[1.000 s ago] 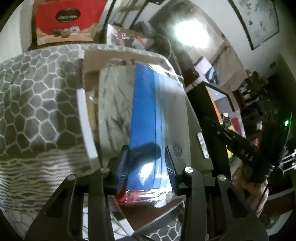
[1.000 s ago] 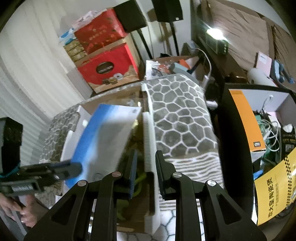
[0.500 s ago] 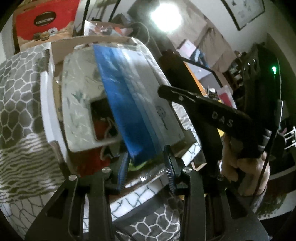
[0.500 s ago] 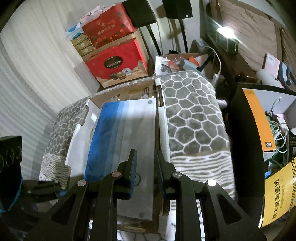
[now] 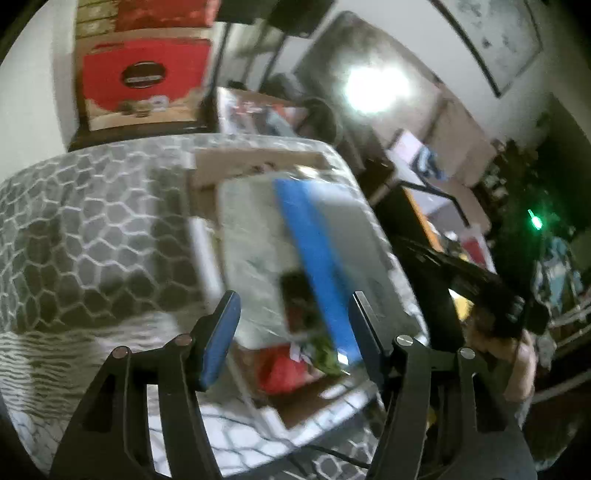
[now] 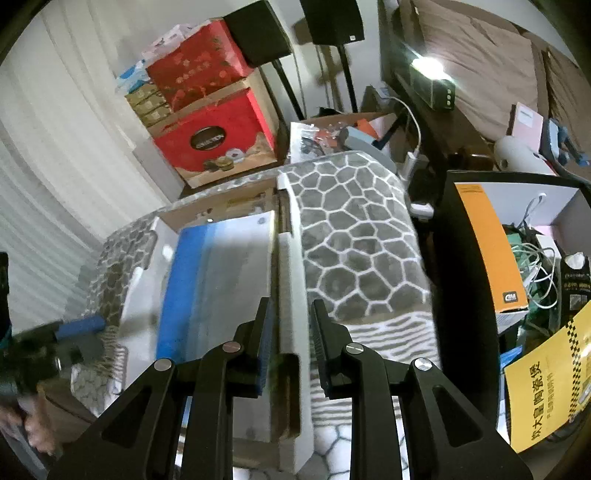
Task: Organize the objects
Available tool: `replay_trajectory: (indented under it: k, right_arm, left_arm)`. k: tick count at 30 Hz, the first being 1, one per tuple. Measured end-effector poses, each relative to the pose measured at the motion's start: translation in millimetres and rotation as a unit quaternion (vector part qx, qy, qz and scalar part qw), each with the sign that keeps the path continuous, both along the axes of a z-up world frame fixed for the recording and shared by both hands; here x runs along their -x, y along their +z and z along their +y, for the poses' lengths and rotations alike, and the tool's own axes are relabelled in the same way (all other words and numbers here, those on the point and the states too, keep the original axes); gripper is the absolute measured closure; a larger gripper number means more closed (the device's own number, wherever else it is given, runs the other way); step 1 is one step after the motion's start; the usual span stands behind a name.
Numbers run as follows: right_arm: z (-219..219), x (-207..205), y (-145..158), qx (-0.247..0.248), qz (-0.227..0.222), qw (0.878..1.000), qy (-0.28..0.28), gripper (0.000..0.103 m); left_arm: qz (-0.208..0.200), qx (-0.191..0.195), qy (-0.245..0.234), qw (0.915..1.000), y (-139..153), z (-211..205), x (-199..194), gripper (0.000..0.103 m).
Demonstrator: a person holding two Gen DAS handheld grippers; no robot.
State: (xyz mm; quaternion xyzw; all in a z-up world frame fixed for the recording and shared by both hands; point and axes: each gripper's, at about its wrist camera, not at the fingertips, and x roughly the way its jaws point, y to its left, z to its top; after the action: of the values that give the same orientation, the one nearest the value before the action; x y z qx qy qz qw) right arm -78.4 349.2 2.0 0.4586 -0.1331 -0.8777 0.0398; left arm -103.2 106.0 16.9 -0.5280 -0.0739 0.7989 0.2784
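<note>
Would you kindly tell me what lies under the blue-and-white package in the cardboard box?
Under the blue-and-white package a pale patterned packet, something red and something green show in the cardboard box. The package covers the rest.

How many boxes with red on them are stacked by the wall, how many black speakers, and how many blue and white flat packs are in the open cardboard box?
Boxes with red fronts, stacked by the wall: 2, the lower cardboard one with the dark oval label and the patterned one on top
Black speakers: 2, and
Blue and white flat packs in the open cardboard box: 1
Total: 5
</note>
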Motion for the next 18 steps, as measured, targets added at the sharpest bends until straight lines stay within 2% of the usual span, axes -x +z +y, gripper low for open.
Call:
replay_trajectory:
  k: [4, 12, 15, 18]
  right_arm:
    - [3.3, 6.7, -6.9, -0.009, -0.01, 1.0, -0.002, 0.081]
    - [5.5, 14.2, -6.6, -0.004, -0.01, 1.0, 0.002, 0.081]
    - [0.0, 18.0, -8.0, -0.01, -0.012, 1.0, 0.01, 0.081]
    - [-5.2, 23.3, -15.7, -0.018, -0.029, 0.999, 0.016, 0.081]
  left_arm:
    - [-0.011, 0.022, 0.026, 0.9994, -14.5, -11.3, 25.6, 0.045]
    - [-0.033, 0.043, 0.042, 0.9976, -43.9, -8.2, 42.8, 0.046]
    - [-0.036, 0.049, 0.044, 0.9972, -48.5, -5.9, 45.9, 0.049]
    - [-0.042, 0.054, 0.044, 0.9967, -53.5, -3.2, 49.6, 0.059]
